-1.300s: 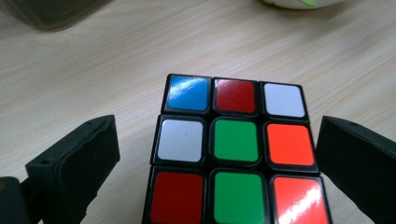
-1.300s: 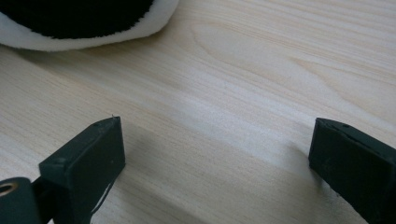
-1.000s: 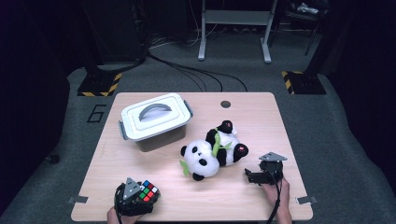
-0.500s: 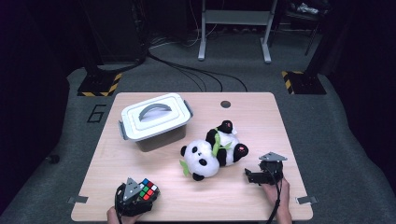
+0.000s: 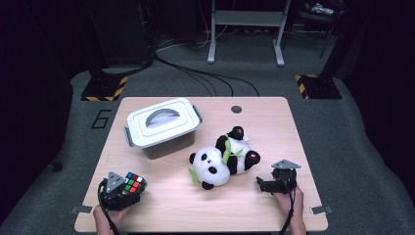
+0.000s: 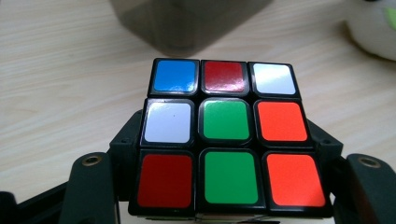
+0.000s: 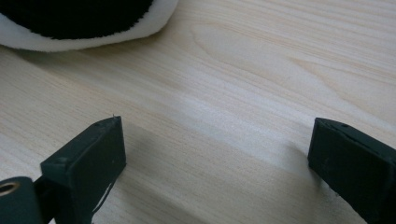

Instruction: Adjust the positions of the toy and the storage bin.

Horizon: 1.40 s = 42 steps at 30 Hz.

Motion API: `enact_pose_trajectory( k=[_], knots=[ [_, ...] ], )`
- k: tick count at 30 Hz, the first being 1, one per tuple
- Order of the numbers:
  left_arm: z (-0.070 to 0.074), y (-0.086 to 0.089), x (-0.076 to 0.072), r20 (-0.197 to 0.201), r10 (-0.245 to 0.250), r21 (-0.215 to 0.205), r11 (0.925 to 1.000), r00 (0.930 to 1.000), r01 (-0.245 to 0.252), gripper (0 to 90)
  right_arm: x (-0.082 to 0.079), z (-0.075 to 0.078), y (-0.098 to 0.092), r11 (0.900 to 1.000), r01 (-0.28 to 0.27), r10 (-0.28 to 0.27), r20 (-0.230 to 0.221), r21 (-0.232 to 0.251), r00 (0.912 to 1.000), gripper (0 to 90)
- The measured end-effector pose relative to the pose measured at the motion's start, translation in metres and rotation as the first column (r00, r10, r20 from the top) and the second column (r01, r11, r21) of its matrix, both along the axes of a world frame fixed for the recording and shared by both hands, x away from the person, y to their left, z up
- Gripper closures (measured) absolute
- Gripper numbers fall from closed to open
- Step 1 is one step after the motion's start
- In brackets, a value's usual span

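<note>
- The puzzle cube (image 6: 226, 140) sits clamped between the jaws of the left gripper (image 5: 120, 190), near the table's front left corner; its top face shows red, green, white, blue and orange squares.
- The jaws have just been closing, and now the cube is between them, gripped at its sides.
- Judged from this, the step in hand is carrying the cube off after the pick-up. The lidded box (image 5: 162, 126) beyond it looks the likely goal, though its lid is on.
- The next move calls for a steady grip and a lift clear of the box's rim and handle.
- The right gripper (image 5: 274, 184) rests near the front right edge, jaws apart with nothing between them, just beside the toy panda (image 5: 221, 159).
- Bare table (image 5: 161, 205) lies between cube and panda; the front edge is close behind the left hand.
</note>
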<state>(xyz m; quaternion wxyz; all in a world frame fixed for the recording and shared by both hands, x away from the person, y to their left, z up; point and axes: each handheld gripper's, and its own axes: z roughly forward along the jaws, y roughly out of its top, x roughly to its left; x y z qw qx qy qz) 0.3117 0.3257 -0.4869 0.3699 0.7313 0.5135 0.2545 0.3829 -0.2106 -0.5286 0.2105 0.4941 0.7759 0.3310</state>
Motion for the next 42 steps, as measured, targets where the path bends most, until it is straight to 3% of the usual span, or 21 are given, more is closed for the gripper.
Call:
enact_pose_trajectory(
  k=[8, 19, 20, 28, 42],
  knots=[
    [0.0, 0.019, 0.015, -0.005, 0.065, 0.016, 0.9978, 0.9979, -0.065, 34.1, 0.0, 0.0, 0.0, 1.0, 0.0, 0.0, 0.0, 0.0, 1.0, 3.3],
    [-0.011, 0.047, 0.043, -0.032, 0.165, 0.002, 0.9862, 0.9857, -0.165, 34.1, 0.0, 0.0, 0.0, 1.0, 0.0, 0.0, 0.0, 0.0, 1.0, 3.3],
    [-0.012, 0.051, 0.047, -0.049, 0.175, 0.007, 0.9845, 0.9833, -0.175, 34.1, 0.0, 0.0, 0.0, 1.0, 0.0, 0.0, 0.0, 0.0, 1.0, 3.3],
    [-0.017, 0.059, 0.063, -0.071, 0.203, 0.008, 0.9791, 0.9766, -0.203, 34.1, 0.0, 0.0, 0.0, 1.0, 0.001, -0.001, 0.0, 0.0, 1.0, 3.4],
    [-0.018, 0.066, 0.083, -0.071, 0.257, -0.004, 0.9663, 0.964, -0.257, 34.1, 0.0, 0.0, 0.0, 1.0, 0.001, -0.001, 0.0, 0.001, 1.0, 3.5]
  ],
)
